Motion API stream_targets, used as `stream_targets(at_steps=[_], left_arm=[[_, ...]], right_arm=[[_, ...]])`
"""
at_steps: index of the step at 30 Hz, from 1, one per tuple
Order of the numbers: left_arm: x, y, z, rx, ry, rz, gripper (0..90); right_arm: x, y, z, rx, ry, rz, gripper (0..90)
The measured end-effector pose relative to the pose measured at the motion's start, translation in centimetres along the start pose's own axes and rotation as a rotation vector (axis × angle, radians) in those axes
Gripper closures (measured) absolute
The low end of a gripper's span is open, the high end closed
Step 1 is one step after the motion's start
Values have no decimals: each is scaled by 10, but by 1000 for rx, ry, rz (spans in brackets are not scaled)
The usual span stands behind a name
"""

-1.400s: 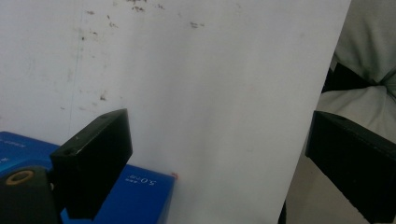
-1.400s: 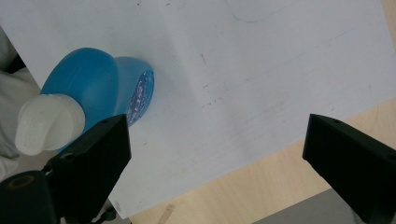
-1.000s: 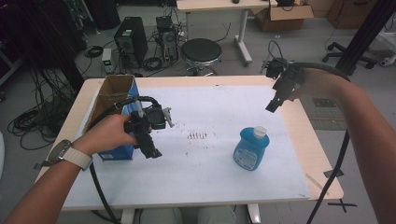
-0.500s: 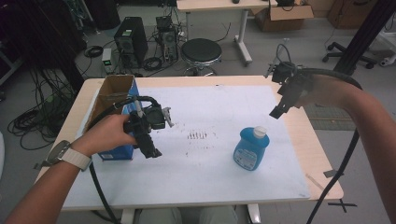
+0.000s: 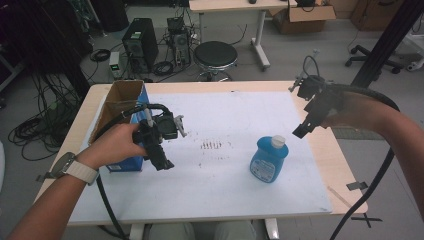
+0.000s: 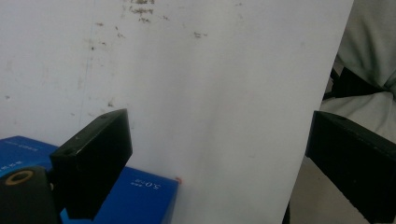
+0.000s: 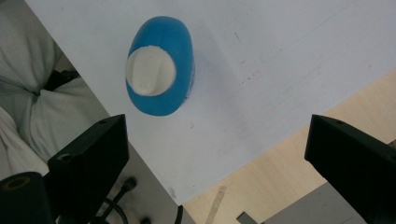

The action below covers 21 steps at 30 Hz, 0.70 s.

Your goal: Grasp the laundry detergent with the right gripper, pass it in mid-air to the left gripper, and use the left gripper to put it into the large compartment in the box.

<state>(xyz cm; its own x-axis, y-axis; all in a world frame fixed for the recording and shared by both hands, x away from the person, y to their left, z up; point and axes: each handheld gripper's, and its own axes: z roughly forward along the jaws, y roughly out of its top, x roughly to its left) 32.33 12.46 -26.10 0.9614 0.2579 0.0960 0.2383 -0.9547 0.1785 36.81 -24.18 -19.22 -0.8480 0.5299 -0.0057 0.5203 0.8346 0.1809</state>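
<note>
Both claws gape wide, empty. Blue bottle (image 5: 268,160) stands upright below, ahead of right claw (image 5: 302,131); left claw (image 5: 162,162) beside blue box (image 5: 125,162). Risk: off-centre descent clips cap, topples bottle.

My left gripper (image 5: 161,159) hangs low just beside the box (image 5: 122,107), jaws wide apart and angled down, my left hand (image 5: 116,145) wrapped round its body. My right gripper (image 5: 300,131) is raised well to the right of the box, jaws spread, tilted down.
</note>
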Motion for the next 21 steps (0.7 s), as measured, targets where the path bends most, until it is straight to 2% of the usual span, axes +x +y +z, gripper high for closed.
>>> stream_targets(at_steps=[1, 4, 9, 12, 21], left_arm=[[0, 1, 0, -3, 1, 1, 78], [0, 2, 1, -2, 0, 5, 77], [-1, 4, 1, 0, 3, 10, 77], [-1, 5, 1, -3, 7, 11, 77], [-1, 7, 1, -5, 8, 15, 77]], right_arm=[[5, -3, 0, 0, -1, 19, 65], [10, -6, 1, 3, 8, 16, 65], [15, -10, 3, 5, 24, 37, 64], [19, -15, 4, 12, 33, 67, 64], [29, -24, 12, 12, 46, 71, 64]])
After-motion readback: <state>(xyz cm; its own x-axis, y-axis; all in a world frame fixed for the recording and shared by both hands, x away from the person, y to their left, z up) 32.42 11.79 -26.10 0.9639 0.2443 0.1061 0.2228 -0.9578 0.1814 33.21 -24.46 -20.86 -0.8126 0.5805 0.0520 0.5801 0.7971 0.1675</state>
